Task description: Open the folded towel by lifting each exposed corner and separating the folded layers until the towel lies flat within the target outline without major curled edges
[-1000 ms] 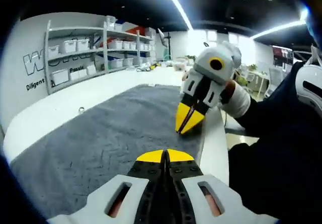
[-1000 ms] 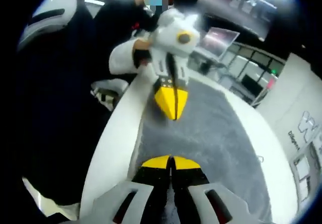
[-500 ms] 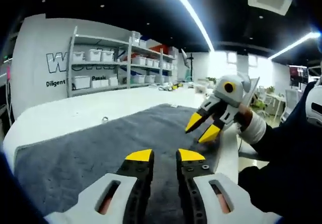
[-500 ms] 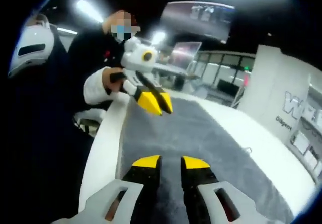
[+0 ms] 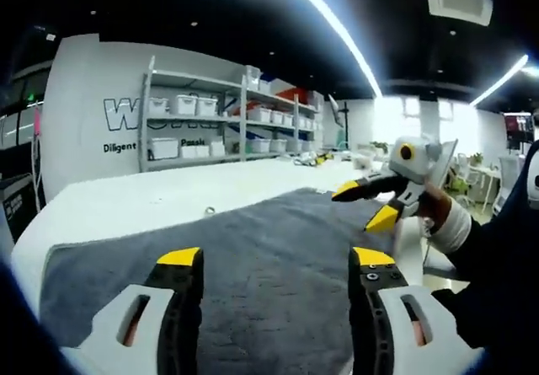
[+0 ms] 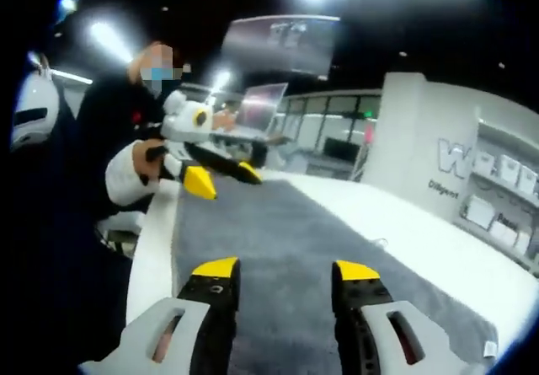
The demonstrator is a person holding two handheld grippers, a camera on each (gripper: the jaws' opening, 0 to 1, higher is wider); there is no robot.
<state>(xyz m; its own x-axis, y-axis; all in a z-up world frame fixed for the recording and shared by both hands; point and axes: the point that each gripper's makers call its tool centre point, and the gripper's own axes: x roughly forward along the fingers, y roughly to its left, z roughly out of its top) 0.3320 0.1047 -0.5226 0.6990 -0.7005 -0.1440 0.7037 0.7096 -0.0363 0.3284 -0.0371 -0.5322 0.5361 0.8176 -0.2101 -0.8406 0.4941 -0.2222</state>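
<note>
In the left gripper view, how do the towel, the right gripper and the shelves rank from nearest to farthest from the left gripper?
1. Towel: directly under the left gripper.
2. Right gripper: to the right, above the towel's edge.
3. Shelves: at the far wall, upper left.

Both white plastic grippers with black, yellow-tipped jaws, left [image 5: 276,261] and right [image 6: 286,270]; the person wears dark, possibly navy, sleeves [image 5: 497,282] with white cuffs [image 5: 452,226].

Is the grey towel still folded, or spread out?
Spread out: the towel lies flat on the white table, with no folded layers visible.
</note>
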